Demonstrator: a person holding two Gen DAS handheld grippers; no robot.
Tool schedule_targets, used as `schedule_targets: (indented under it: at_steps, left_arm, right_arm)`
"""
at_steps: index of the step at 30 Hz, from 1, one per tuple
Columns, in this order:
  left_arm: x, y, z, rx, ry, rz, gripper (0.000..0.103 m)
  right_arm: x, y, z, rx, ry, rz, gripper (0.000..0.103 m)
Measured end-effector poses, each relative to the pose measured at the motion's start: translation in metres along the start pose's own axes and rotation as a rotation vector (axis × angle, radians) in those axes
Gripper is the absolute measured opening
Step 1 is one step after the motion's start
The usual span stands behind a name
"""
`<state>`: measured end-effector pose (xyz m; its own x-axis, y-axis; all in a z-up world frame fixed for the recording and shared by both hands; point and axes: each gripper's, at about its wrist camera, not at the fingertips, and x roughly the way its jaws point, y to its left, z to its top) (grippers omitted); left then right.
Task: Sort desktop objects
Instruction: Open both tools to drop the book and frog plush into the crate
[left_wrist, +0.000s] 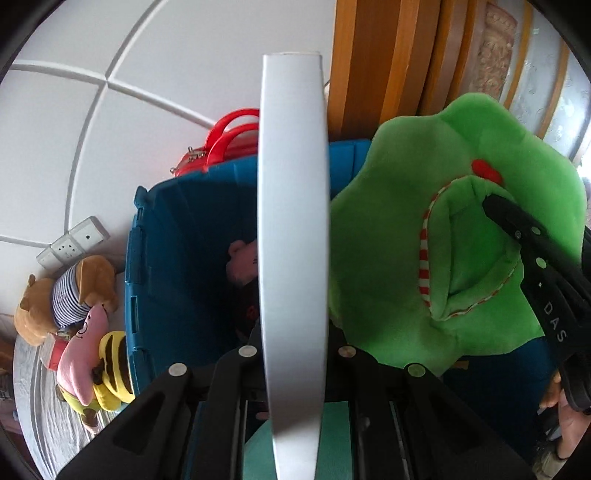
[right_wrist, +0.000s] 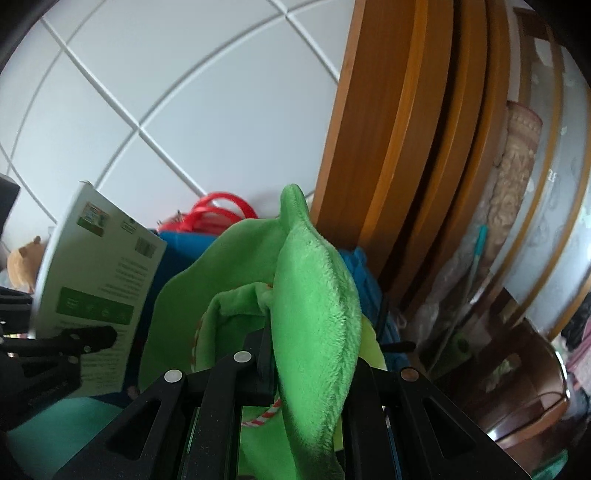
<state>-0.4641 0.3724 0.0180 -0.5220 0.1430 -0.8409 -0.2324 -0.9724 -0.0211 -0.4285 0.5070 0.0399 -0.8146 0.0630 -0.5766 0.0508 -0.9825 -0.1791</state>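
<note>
My left gripper (left_wrist: 293, 365) is shut on a flat white box (left_wrist: 293, 221), seen edge-on above the open blue storage bin (left_wrist: 177, 266). The same white box (right_wrist: 99, 291) shows its green printed face in the right wrist view, with the left gripper (right_wrist: 107, 338) clamped on its lower edge. My right gripper (right_wrist: 306, 369) is shut on a green plush toy (right_wrist: 317, 306). That green plush toy (left_wrist: 443, 240), trimmed with red and white stripes, hangs over the bin's right side, the right gripper's fingers (left_wrist: 517, 225) pinching its fold.
Inside the bin lies a pink plush (left_wrist: 242, 262). A red handbag (left_wrist: 225, 147) stands behind the bin. Several plush toys (left_wrist: 85, 325) and a white power strip (left_wrist: 72, 243) lie on the floor to the left. Wooden boards (right_wrist: 406, 147) lean at the right.
</note>
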Motion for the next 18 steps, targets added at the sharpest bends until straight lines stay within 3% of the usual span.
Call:
schedule_targets:
  at_steps: [4,6,7,10,11,14,16,18]
  left_arm:
    - [0.002,0.001,0.0,0.0,0.015,0.001,0.012]
    - [0.003,0.001,-0.001,0.004,0.025,0.008,0.013]
    - [0.004,0.002,-0.002,0.004,0.03,0.011,0.02]
    - [-0.009,-0.013,-0.004,0.009,0.03,0.018,0.064]
    - [-0.013,-0.015,-0.005,0.011,0.022,0.021,0.067]
    - [-0.019,-0.015,-0.005,0.008,0.006,0.022,0.067]
    - [-0.015,-0.009,-0.006,0.001,0.001,0.024,0.067]
    - [-0.017,-0.002,-0.005,-0.007,0.001,0.024,0.067]
  right_arm:
    - [0.011,0.003,-0.006,0.006,0.024,-0.003,0.013]
    - [0.015,0.003,-0.007,0.005,0.03,-0.005,0.021]
    - [0.016,0.0,-0.007,0.005,0.02,-0.009,0.024]
    - [0.011,-0.005,-0.002,0.008,-0.005,-0.008,0.046]
    - [0.011,-0.004,-0.001,0.009,-0.007,-0.009,0.057]
    - [0.011,-0.003,0.002,0.012,-0.007,-0.008,0.065]
    - [0.01,-0.004,0.004,0.014,-0.007,-0.015,0.079]
    - [0.007,-0.004,0.005,0.014,-0.009,-0.026,0.102]
